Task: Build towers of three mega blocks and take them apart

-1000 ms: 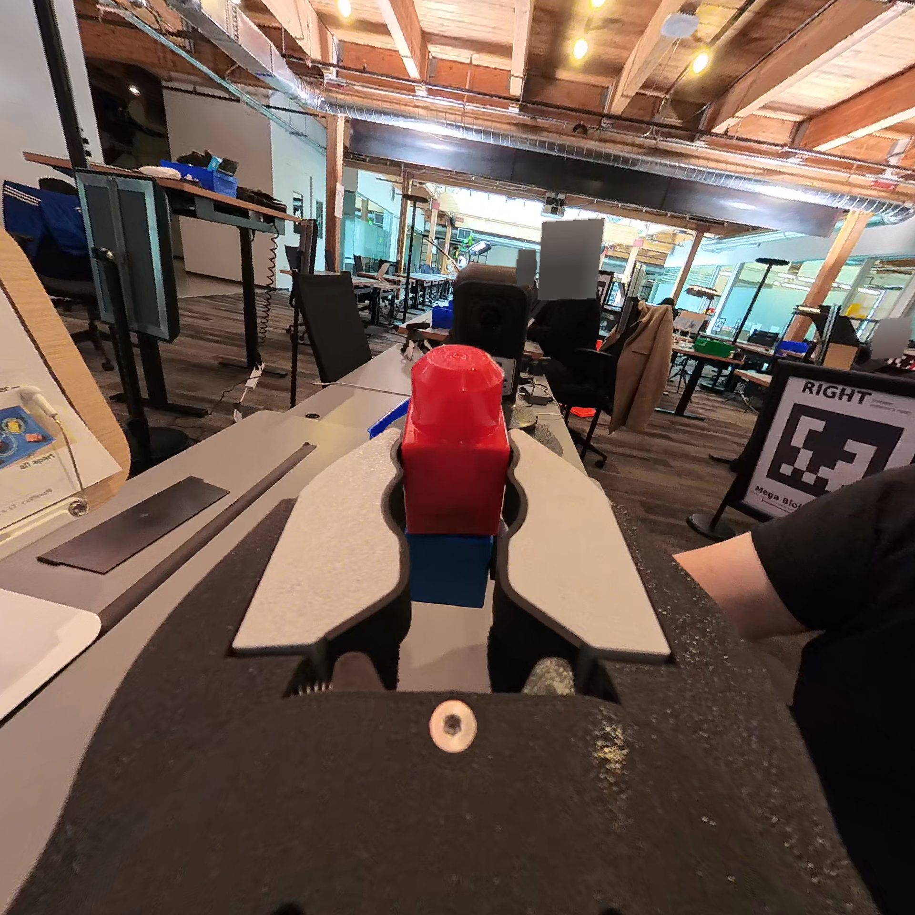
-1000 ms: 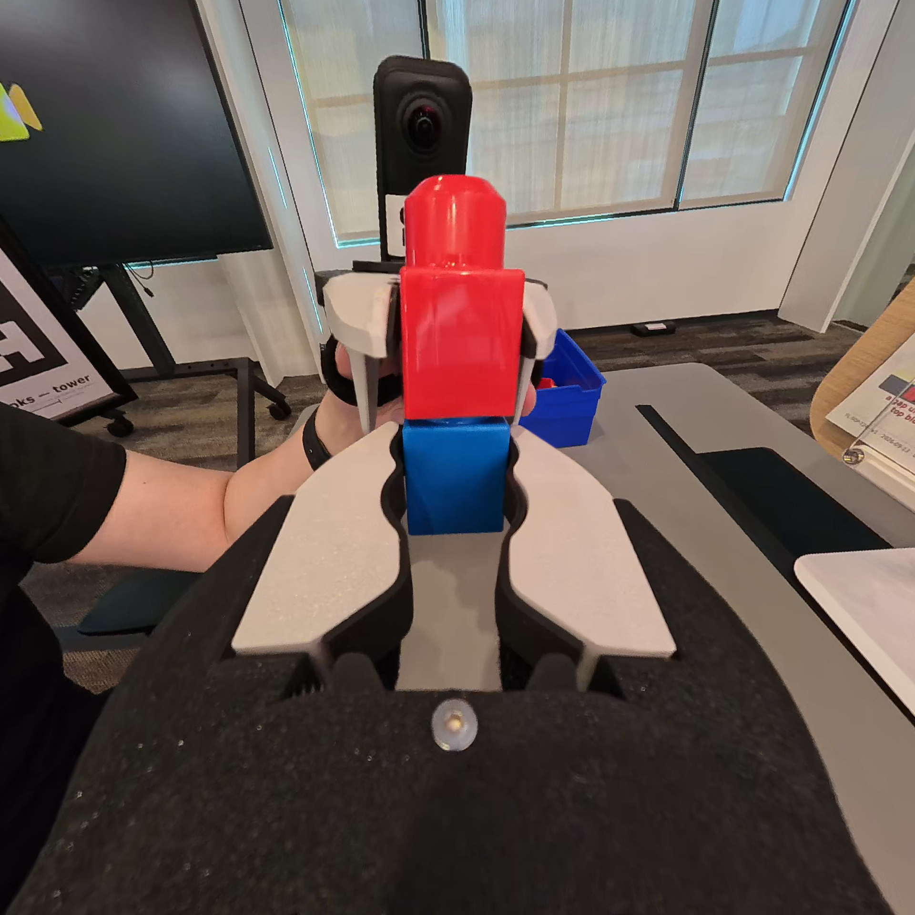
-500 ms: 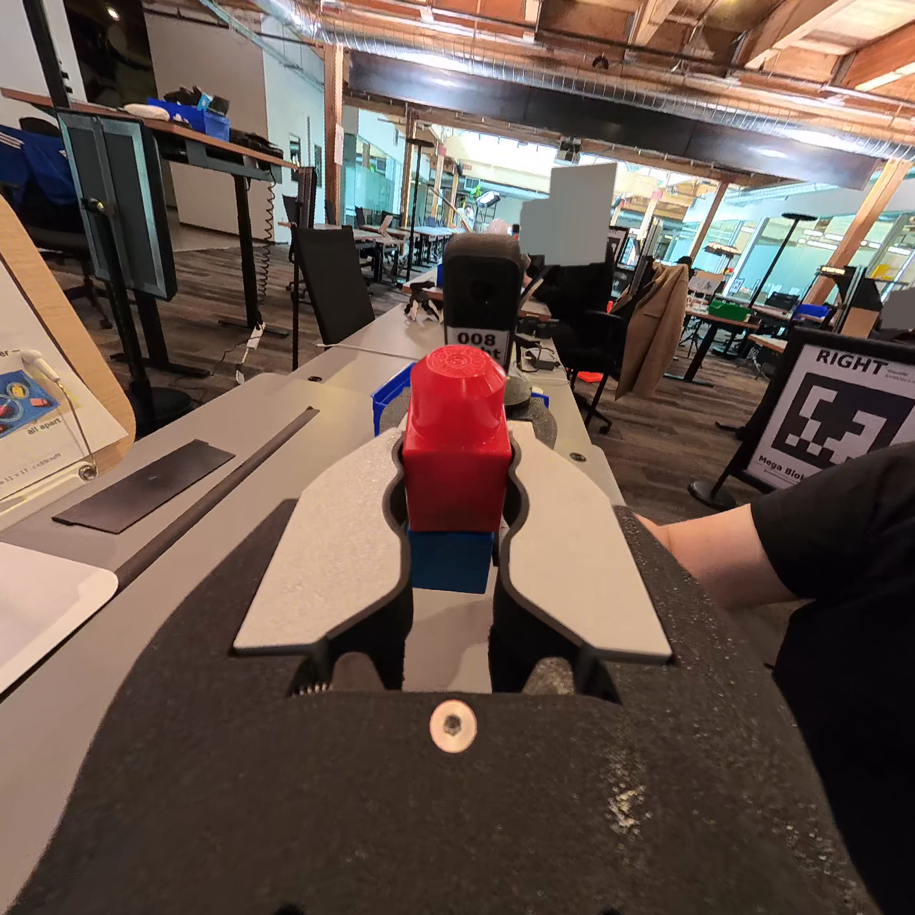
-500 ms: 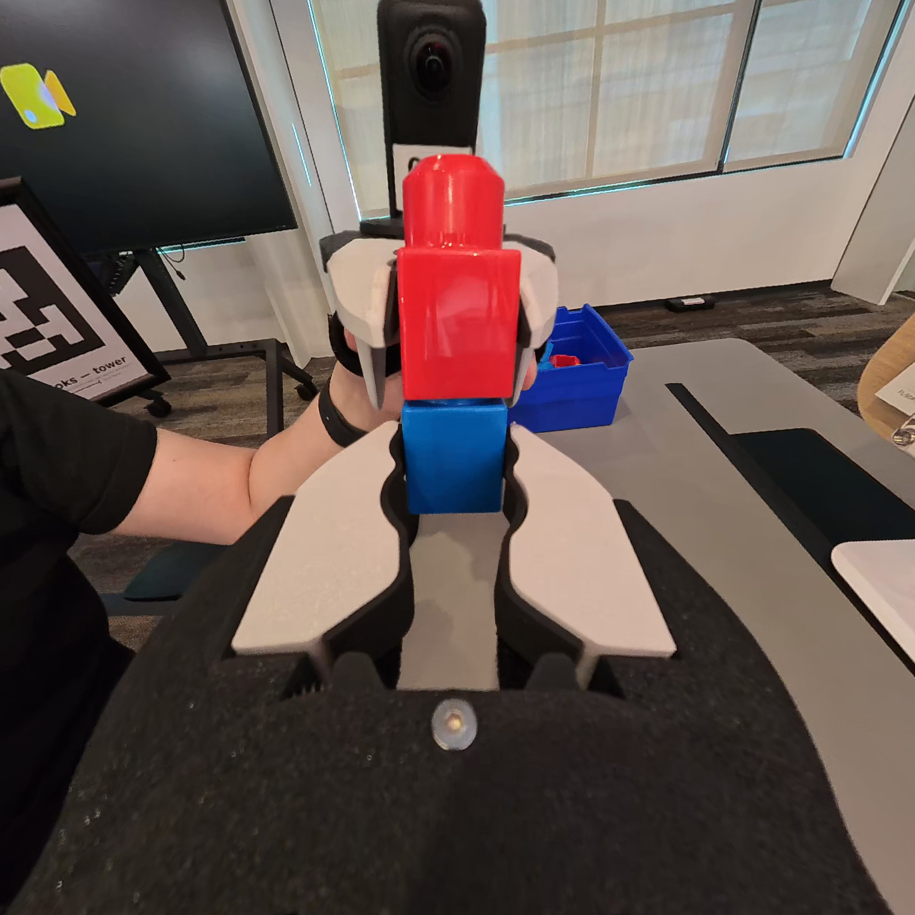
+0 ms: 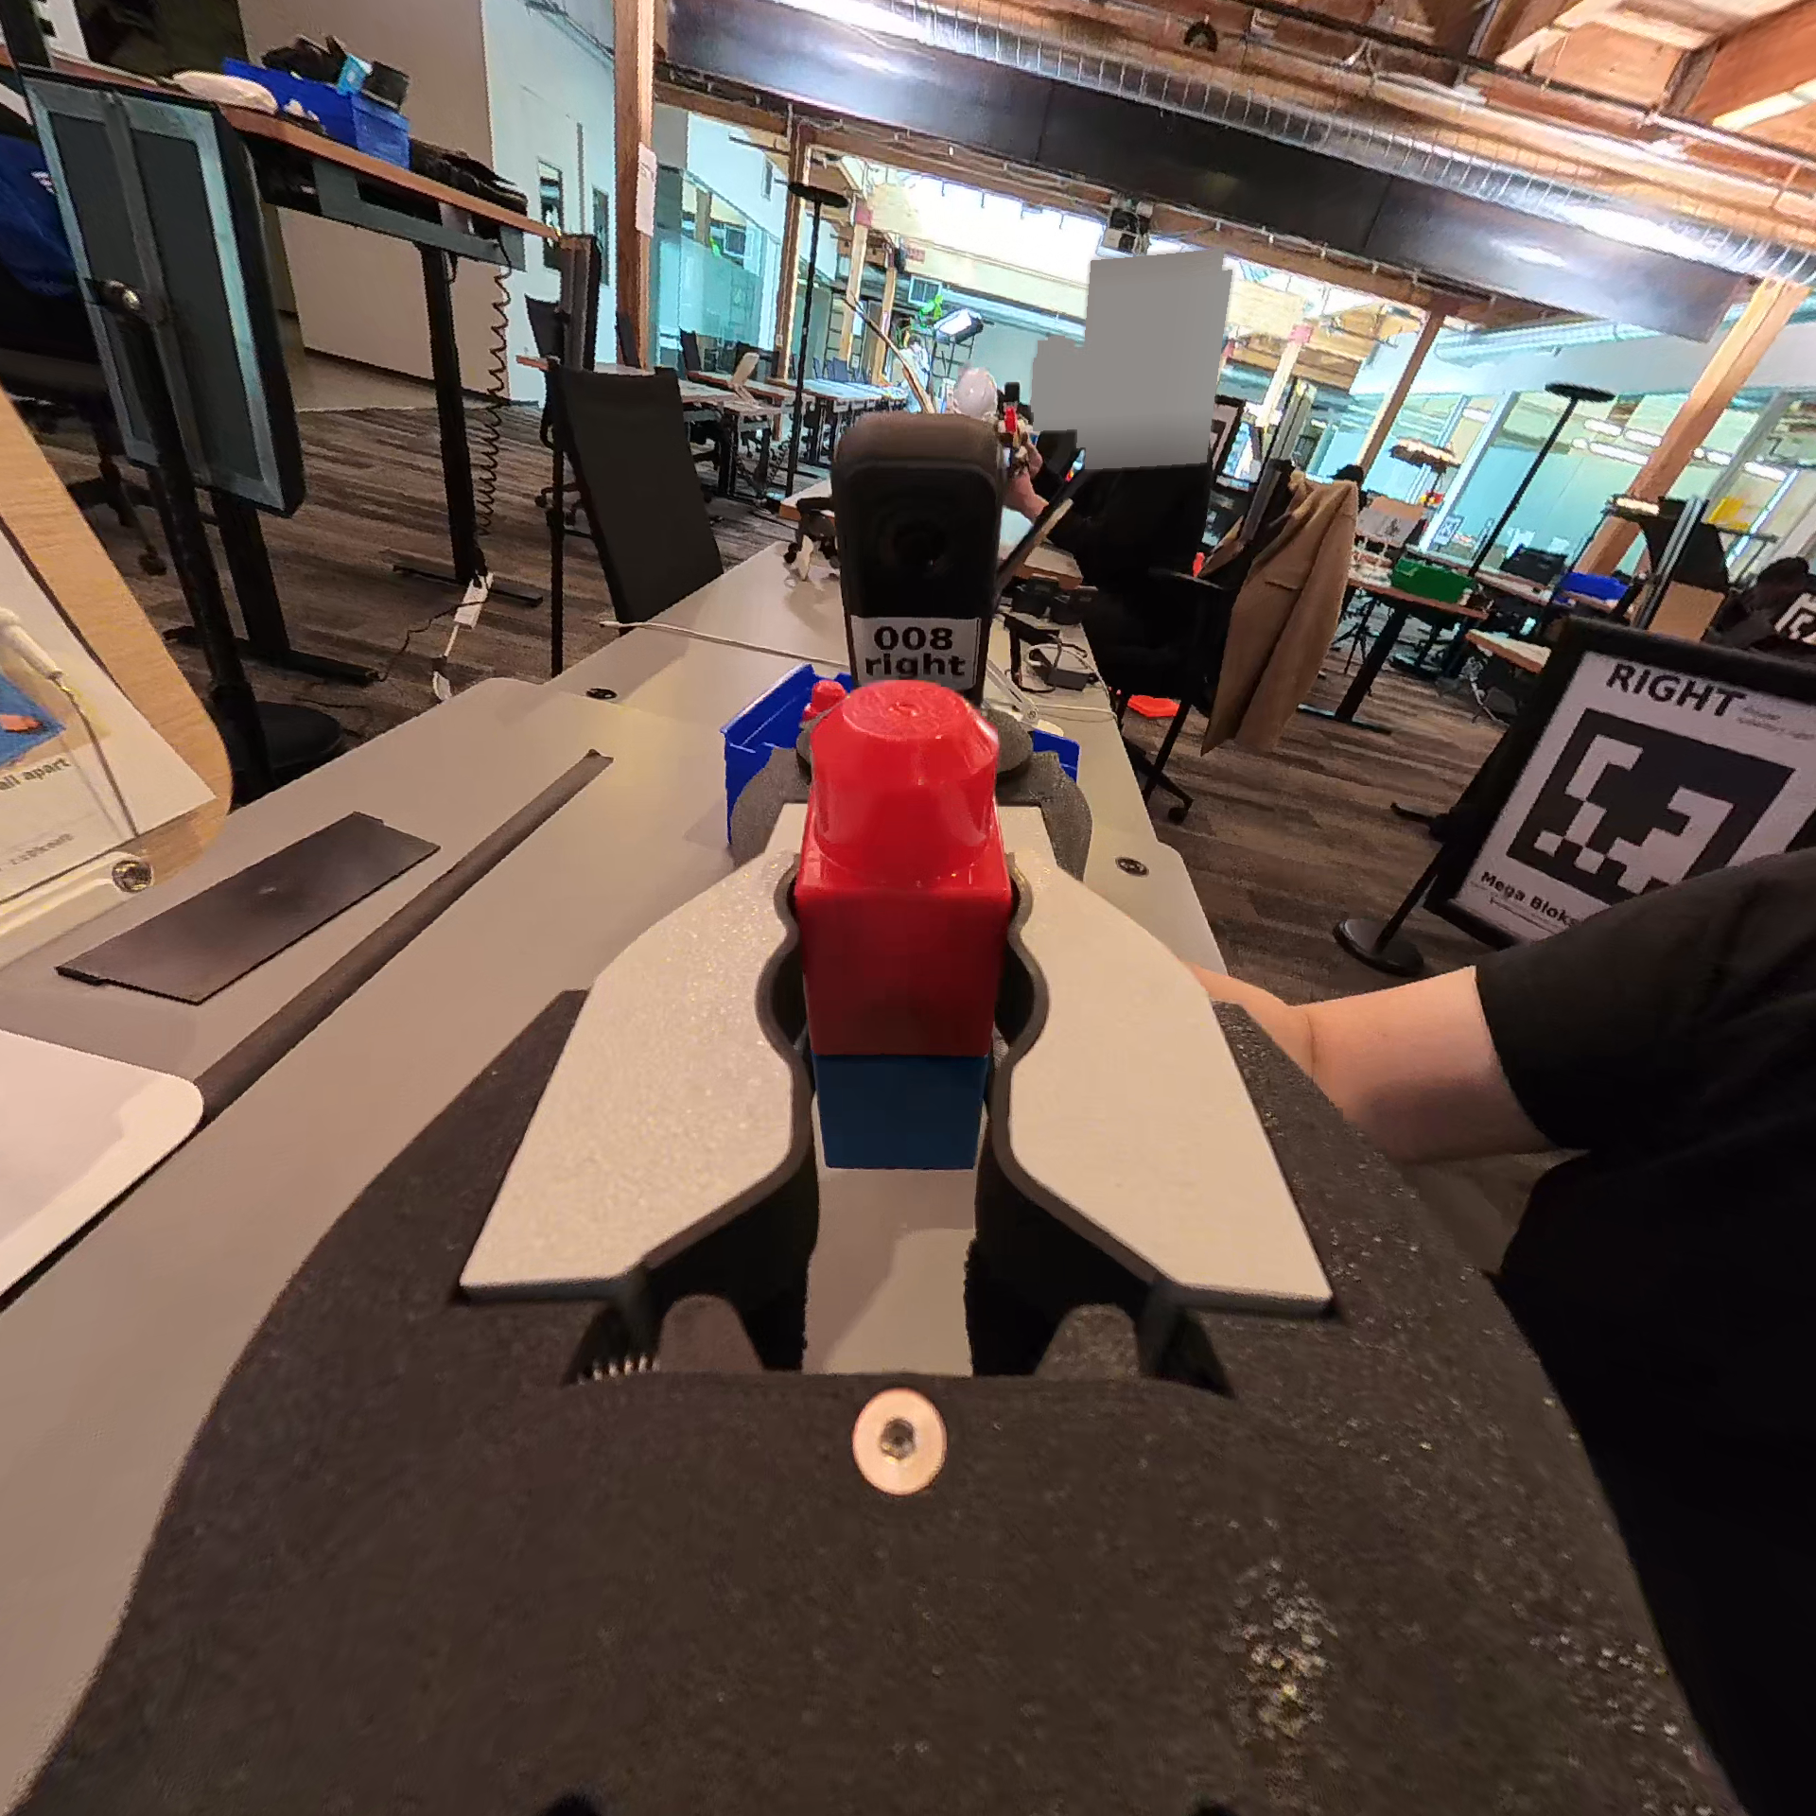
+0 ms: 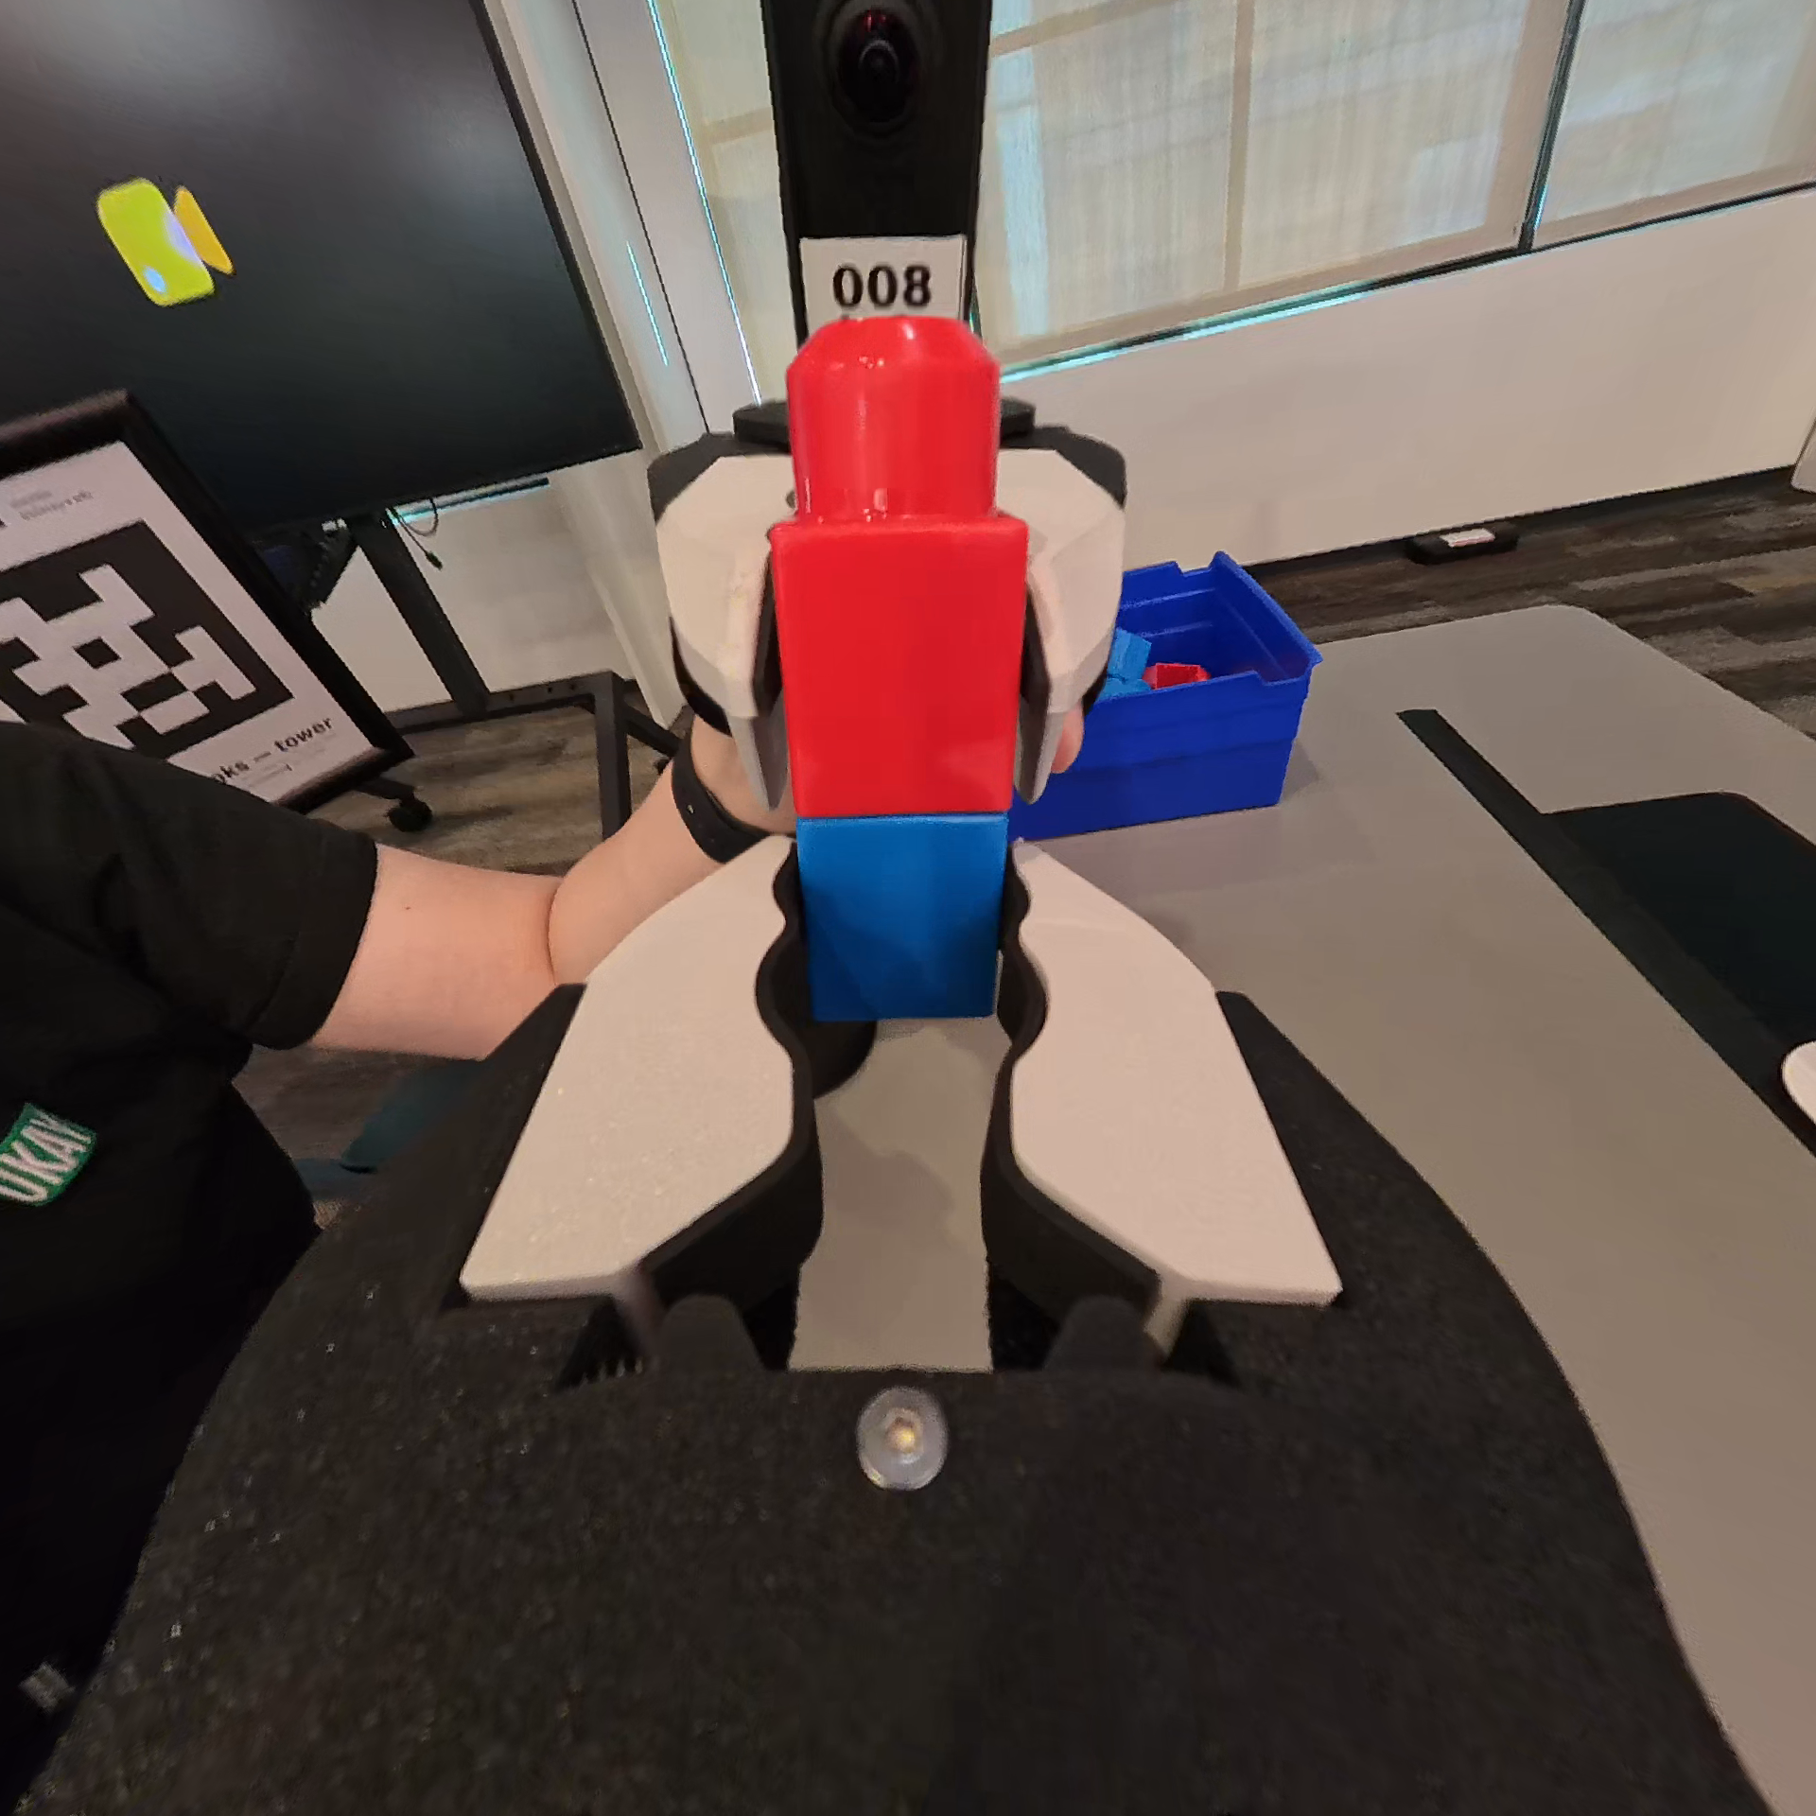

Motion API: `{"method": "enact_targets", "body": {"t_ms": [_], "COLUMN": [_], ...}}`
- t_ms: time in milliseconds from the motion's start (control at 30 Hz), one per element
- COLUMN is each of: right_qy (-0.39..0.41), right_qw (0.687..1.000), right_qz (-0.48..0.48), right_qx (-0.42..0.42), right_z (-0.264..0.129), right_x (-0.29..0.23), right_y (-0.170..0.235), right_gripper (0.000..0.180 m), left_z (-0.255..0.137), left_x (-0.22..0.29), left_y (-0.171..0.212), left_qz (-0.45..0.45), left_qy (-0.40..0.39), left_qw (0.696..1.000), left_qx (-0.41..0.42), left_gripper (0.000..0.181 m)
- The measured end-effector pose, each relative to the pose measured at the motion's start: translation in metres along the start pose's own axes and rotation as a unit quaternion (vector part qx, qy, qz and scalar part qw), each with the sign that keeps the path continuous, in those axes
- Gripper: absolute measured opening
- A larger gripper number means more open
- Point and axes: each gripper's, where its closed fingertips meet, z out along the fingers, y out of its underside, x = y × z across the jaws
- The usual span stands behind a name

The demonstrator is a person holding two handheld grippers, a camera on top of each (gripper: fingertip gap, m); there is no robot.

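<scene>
Blocks (image 6: 899,786) between both tools' fingers (image 6: 649,1110)

1. Your left gripper (image 5: 899,968) has pale grey fingers (image 5: 678,1081) on a black, grainy body.
2. Your right gripper (image 6: 899,934) looks identical, with a silver screw (image 6: 901,1438).
3. You wear a black sleeve (image 6: 187,884) and a black wristband (image 6: 700,806).

An open-plan office: rows of desks (image 5: 786,393), office chairs (image 5: 639,491), a wall screen (image 6: 246,246).

Bright, sharp, fisheye-warped edges, window glare
</scene>
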Motion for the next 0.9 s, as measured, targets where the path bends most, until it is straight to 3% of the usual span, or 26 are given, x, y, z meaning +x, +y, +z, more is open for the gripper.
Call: {"method": "enact_targets", "body": {"t_ms": [900], "right_qy": [-0.003], "right_qw": [1.000], "right_qz": [0.019], "right_qx": [0.000], "right_z": [0.0009], "right_x": [0.0032], "right_y": [0.0023], "right_gripper": [0.035], "left_z": [-0.0002], "left_x": [-0.0044], "left_y": [0.0037], "left_qz": [-0.019], "left_qy": [0.009], "left_qw": [1.000], "left_qx": [0.003], "left_gripper": [0.036]}}
